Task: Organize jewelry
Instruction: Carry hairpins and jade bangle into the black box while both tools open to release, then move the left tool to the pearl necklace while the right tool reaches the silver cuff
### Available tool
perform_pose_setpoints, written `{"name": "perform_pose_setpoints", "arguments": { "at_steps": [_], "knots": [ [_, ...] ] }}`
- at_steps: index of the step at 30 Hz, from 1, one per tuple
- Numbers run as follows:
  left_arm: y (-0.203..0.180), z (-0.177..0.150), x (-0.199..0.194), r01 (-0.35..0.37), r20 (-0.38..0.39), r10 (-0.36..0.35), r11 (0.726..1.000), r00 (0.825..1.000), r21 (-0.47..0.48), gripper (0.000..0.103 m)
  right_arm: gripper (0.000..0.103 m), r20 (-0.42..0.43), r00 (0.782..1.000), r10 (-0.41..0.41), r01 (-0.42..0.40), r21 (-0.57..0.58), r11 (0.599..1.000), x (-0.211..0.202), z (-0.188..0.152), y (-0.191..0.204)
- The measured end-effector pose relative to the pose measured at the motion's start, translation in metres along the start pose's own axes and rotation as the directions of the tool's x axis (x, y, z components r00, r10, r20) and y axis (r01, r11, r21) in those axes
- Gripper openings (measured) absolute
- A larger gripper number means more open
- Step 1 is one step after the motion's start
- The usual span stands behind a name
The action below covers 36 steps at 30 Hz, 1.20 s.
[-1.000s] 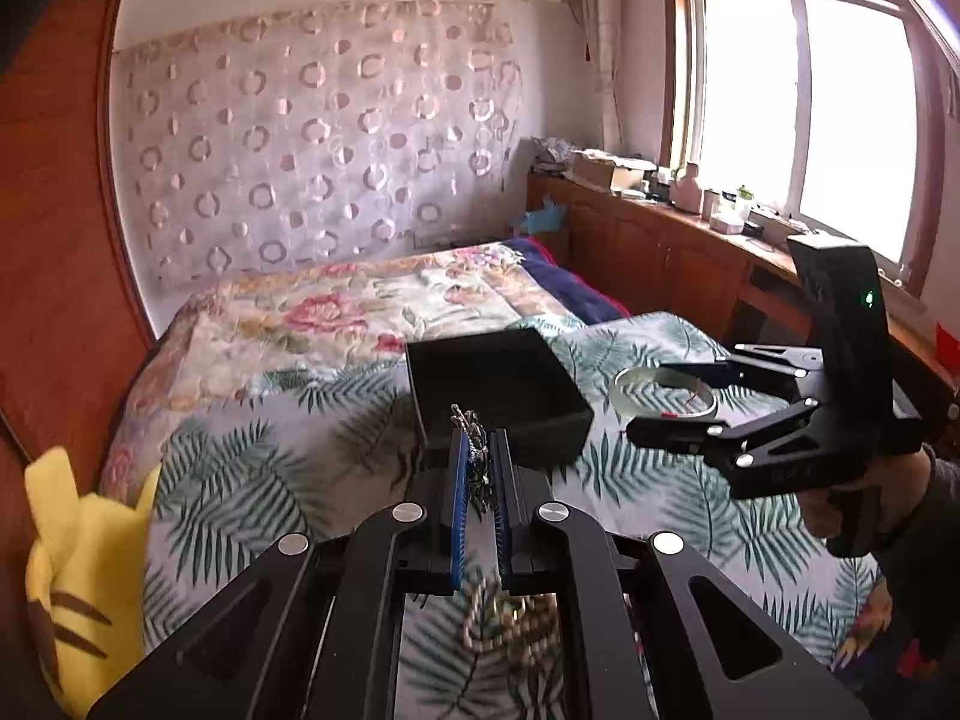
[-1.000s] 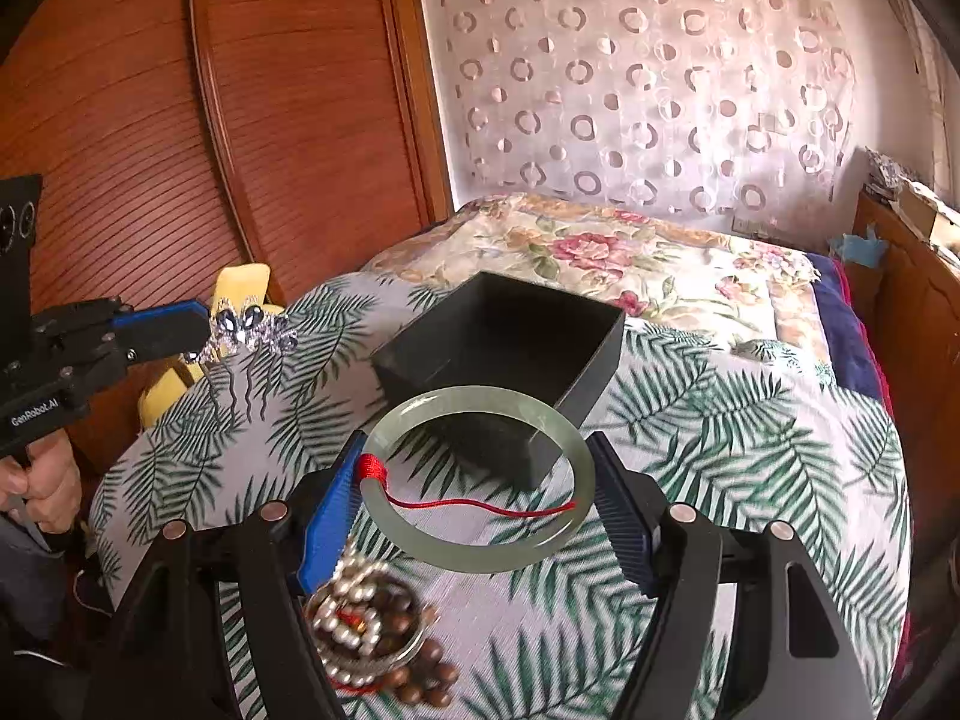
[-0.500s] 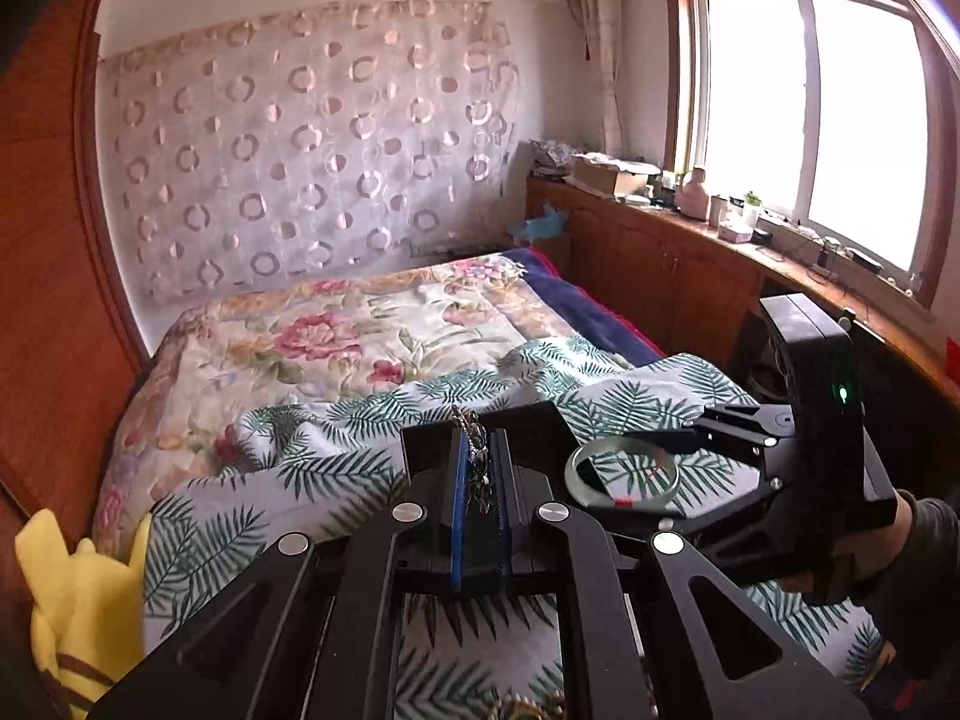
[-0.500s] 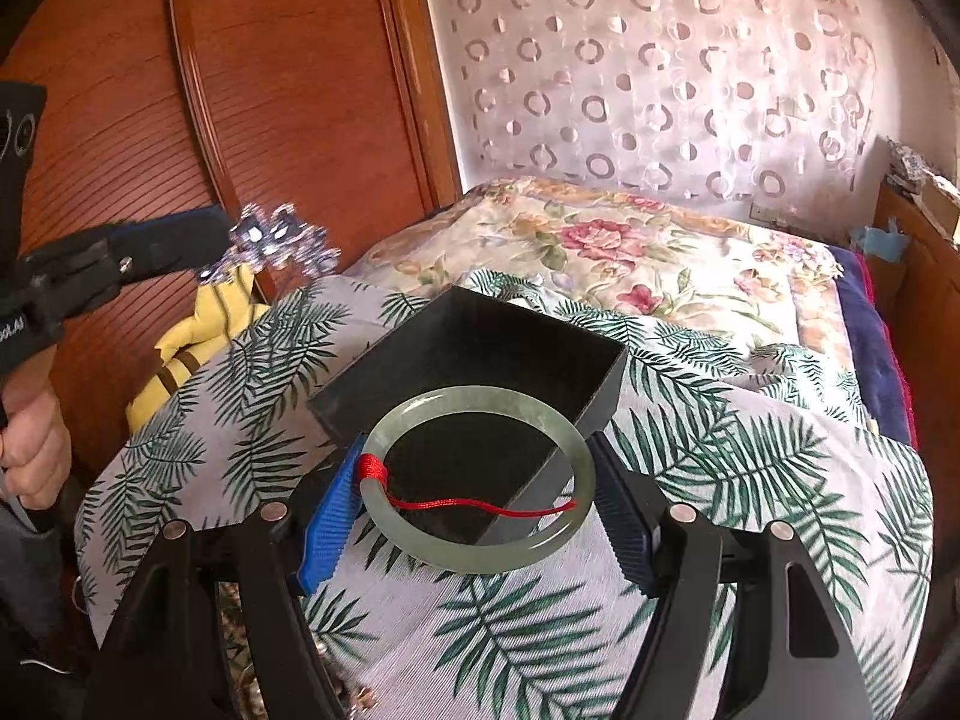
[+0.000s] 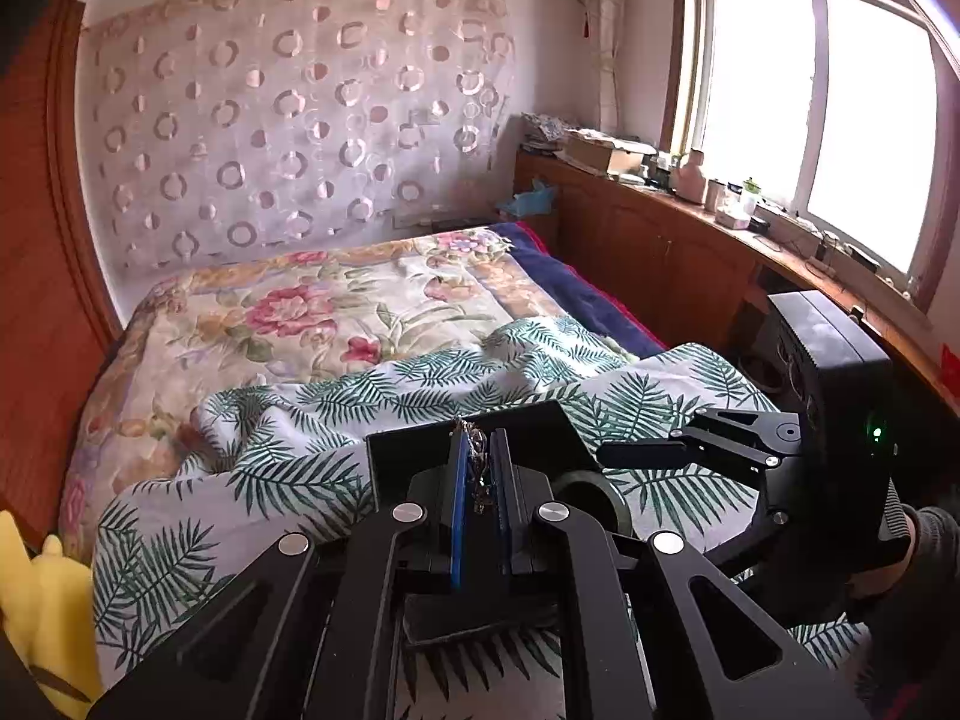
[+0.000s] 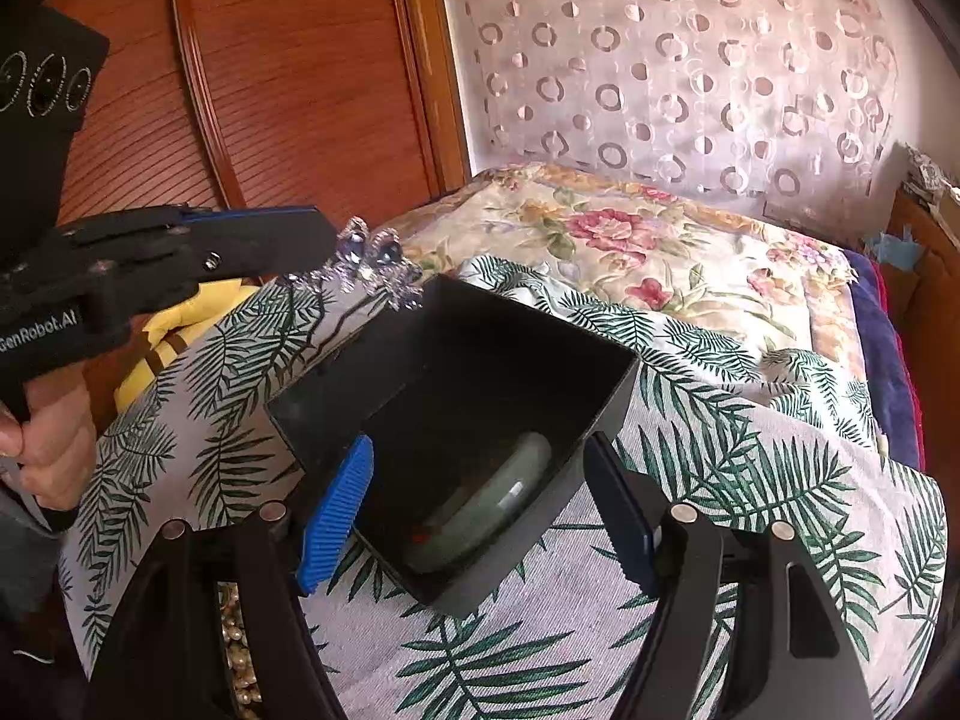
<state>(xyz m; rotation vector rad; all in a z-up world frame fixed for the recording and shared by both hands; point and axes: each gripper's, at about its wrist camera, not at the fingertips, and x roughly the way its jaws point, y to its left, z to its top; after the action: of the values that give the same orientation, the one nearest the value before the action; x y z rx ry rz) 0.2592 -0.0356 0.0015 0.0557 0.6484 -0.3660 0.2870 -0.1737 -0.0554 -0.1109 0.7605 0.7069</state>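
A black open box (image 6: 456,396) stands on the palm-leaf cloth (image 6: 750,480); it also shows in the left wrist view (image 5: 480,438). A pale green jade bangle (image 6: 480,510) lies inside the box, leaning on its wall, free of the fingers. My right gripper (image 6: 480,510) is open, its jaws straddling the box's near corner. My left gripper (image 5: 478,474) is shut on a silver crystal jewelry piece (image 6: 372,264), held just above the box's left rim. The piece shows between the pads in the left wrist view (image 5: 477,450).
A pearl and bead strand (image 6: 237,654) lies on the cloth under my right gripper's left side. A yellow plush toy (image 5: 36,606) sits at the bed's left edge. A wooden wardrobe (image 6: 270,90) stands left, a window ledge with clutter (image 5: 750,210) right.
My right gripper opened and the jade bangle dropped into the black box. My left gripper moved forward with the crystal piece to the box's rim.
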Motion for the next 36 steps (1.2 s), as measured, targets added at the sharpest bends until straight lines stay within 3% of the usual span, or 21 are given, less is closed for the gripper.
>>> {"name": "perform_pose_setpoints", "arguments": {
  "at_steps": [12, 16, 32, 36],
  "knots": [
    [-0.001, 0.004, 0.011, 0.058, -0.016, -0.058, 0.998, 0.998, -0.026, 0.007, 0.076, 0.042, 0.999, -0.029, 0.027, 0.034, 0.999, -0.034, -0.006, -0.011],
    [-0.006, -0.001, 0.008, 0.041, -0.018, -0.041, 0.999, 0.999, -0.013, 0.014, 0.076, 0.045, 0.998, -0.051, 0.048, 0.050, 0.998, -0.045, -0.017, -0.011],
    [-0.008, -0.081, -0.056, -0.047, -0.016, 0.047, 0.999, 0.999, -0.012, 0.038, 0.076, 0.042, 0.998, -0.052, 0.049, 0.072, 0.996, -0.074, -0.077, 0.032],
    [-0.004, -0.106, -0.070, -0.069, -0.023, 0.068, 0.997, 0.997, -0.027, 0.052, 0.076, 0.026, 0.999, -0.041, 0.040, 0.054, 0.998, -0.075, -0.091, 0.050]
  ]
}}
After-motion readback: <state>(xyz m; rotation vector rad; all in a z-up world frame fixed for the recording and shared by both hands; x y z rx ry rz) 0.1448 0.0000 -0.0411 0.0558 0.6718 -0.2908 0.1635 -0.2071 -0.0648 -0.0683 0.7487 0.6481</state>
